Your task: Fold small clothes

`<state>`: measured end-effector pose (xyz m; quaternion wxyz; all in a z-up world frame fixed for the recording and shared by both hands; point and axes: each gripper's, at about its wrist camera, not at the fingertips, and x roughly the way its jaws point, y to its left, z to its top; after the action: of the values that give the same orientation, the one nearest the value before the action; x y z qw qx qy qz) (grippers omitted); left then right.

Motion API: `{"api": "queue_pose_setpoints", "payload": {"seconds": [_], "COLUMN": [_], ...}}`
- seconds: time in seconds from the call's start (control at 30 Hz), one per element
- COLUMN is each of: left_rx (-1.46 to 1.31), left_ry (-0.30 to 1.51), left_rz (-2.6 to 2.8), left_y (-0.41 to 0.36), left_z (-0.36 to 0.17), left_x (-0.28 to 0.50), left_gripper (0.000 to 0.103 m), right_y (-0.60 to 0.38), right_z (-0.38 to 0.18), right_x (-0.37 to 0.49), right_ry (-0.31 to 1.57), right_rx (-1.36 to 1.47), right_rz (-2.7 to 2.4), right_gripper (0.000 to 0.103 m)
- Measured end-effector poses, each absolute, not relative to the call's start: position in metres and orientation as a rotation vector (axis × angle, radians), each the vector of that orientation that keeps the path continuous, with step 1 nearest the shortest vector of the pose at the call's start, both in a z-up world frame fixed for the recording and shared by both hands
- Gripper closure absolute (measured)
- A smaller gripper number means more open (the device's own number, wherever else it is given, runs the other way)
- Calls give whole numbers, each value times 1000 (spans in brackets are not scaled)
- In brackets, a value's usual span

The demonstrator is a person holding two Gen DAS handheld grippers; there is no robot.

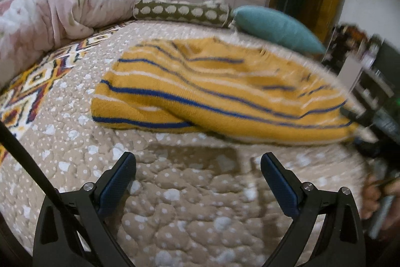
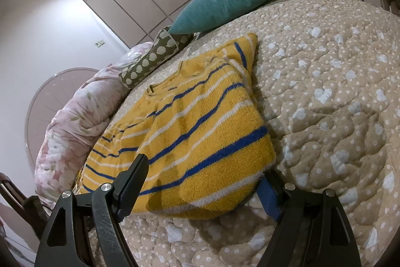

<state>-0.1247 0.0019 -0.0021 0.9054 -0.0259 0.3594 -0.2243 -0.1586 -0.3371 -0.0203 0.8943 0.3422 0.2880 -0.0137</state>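
A small yellow knit sweater (image 1: 215, 91) with blue and white stripes lies on the beige quilted bed. My left gripper (image 1: 197, 167) is open and empty, a short way in front of the sweater's near edge. In the right wrist view the sweater (image 2: 200, 131) lies partly folded, and my right gripper (image 2: 205, 177) is open with its jaws on either side of the sweater's near hem. Its right finger (image 2: 268, 194) sits partly under the hem. In the left wrist view the right gripper's body (image 1: 375, 131) shows blurred at the sweater's right end.
A teal pillow (image 1: 277, 28) and an olive spotted bolster (image 1: 182, 10) lie at the head of the bed (image 1: 190, 212). A pink floral duvet (image 1: 50, 14) is bunched at the far left. A patterned blanket (image 1: 32, 84) lies left. Shelving (image 1: 362, 61) stands right.
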Motion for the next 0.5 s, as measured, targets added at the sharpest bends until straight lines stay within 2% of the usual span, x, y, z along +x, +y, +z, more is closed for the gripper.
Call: {"api": "queue_pose_setpoints", "payload": {"seconds": [0.3,0.37,0.43,0.5], "left_rx": [-219,-257,-303,-351], "left_ry": [700,702,707,706], "left_rz": [-392,-353,-314,-277], "left_y": [53,67,84,100], "left_z": [18,19,20,21], "left_x": [-111,-104,-98,-93], "left_gripper": [4,4,4,4], "right_y": [-343,-348,-358,-363], "right_z": [-8,-10,-11,-10], "right_x": [-128,-123,-120,-117], "right_ry": [738,753,785,810], "right_rx": [700,728,766,813], "right_rz": [-83,-113,-140,-111], "right_gripper": [20,34,64,77]}}
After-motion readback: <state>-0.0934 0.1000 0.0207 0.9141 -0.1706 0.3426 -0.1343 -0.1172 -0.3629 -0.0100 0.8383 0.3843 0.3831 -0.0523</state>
